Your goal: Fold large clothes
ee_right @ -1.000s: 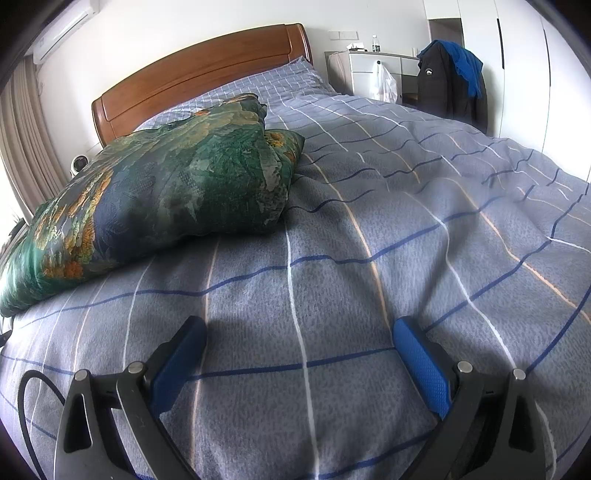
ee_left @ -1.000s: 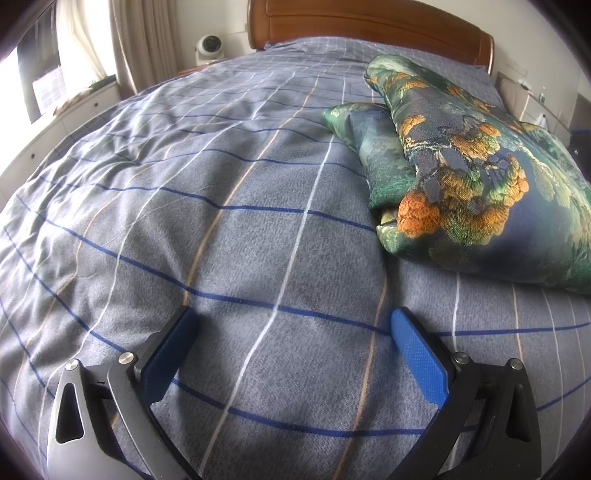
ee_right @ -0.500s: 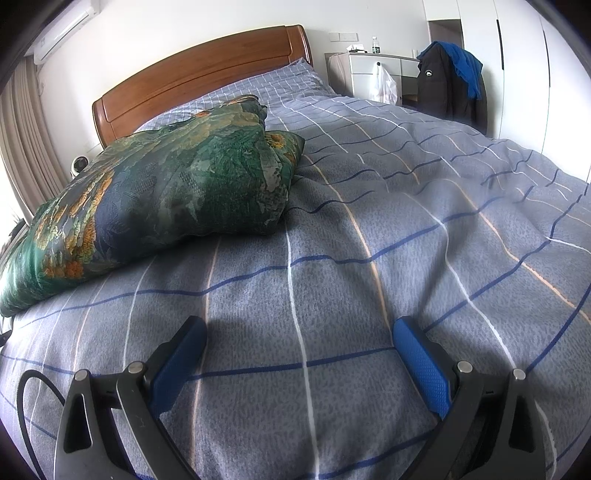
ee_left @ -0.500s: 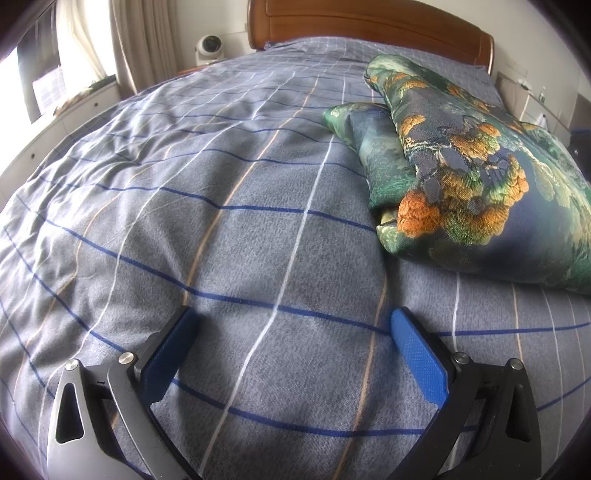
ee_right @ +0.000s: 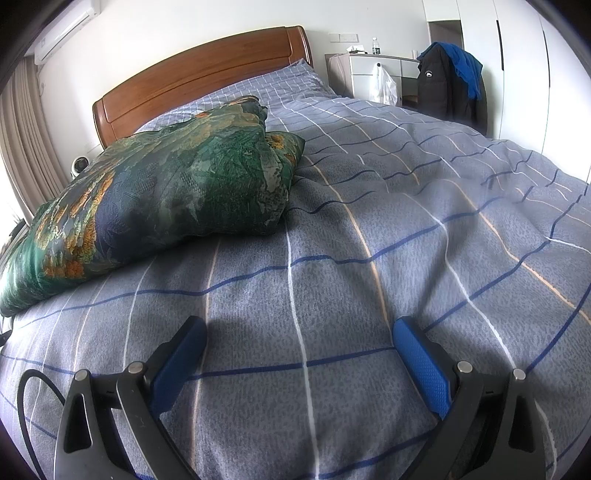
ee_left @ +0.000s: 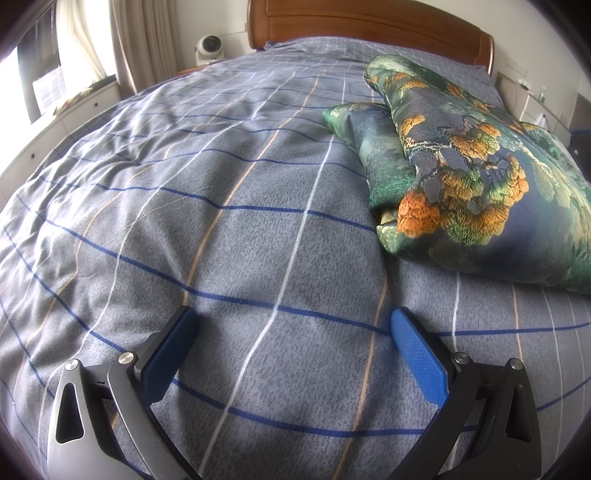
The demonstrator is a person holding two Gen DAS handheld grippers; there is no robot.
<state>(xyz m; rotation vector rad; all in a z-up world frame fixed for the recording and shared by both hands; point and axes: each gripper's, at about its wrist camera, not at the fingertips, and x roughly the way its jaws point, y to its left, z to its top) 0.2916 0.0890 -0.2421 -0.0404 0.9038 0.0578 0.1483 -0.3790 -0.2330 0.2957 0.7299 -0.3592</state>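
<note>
Left gripper point(ee_left: 293, 317) and right gripper point(ee_right: 299, 326) both spread wide and empty, low in frame over bare grey checked bedding point(ee_left: 207, 206), with the folded green floral garment point(ee_right: 155, 199) heaped upper left, near the wooden headboard point(ee_right: 199, 70).

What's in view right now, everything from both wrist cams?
floral garment: one, green and orange, bunched on the bed, between the two views
duvet: one, grey with blue, white and tan lines, covering the bed
headboard: one, brown wood, far end
curtain: beige, left side
small fan: one, white, beside the headboard
dresser: one, white, right of the bed
dark jacket: one, with blue cloth over it, by the wardrobe
air conditioner: one, white, high on the wall
left hand-held gripper: open, empty, over duvet
right hand-held gripper: open, empty, over duvet
</note>
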